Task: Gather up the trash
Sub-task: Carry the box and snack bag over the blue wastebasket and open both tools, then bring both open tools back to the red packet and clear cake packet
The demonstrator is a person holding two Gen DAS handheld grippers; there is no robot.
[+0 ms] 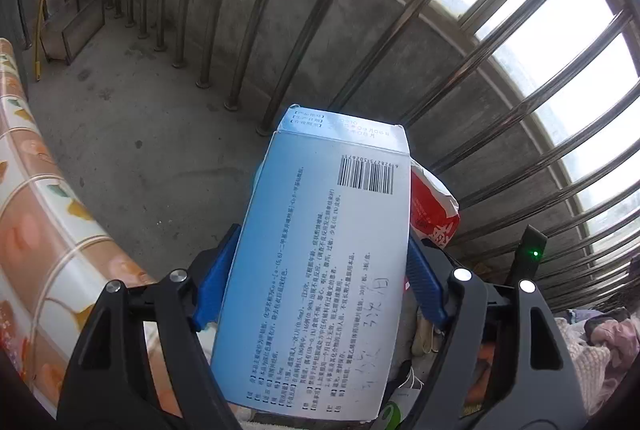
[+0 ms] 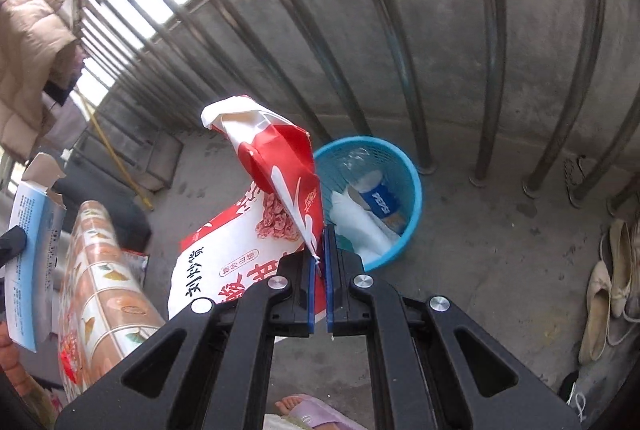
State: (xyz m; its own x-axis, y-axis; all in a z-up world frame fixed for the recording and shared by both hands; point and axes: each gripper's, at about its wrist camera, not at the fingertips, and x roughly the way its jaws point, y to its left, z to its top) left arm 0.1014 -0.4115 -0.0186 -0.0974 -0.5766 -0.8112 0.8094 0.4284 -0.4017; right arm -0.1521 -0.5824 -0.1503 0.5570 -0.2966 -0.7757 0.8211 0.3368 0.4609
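Here, the left gripper (image 1: 320,282) clamps a light, crushable blue carton (image 1: 324,262) across its sides, while the right gripper (image 2: 319,270), nearly closed, pinches a limp red-and-white snack bag (image 2: 276,166) by its edge, the blue bin (image 2: 412,186) at one o'clock.

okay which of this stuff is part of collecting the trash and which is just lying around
For the job: blue medicine box in left claw; red-and-white snack bag in right claw; blue bin already holding a bottle.

Just lying around: shoes; hanging jacket; patterned roll.
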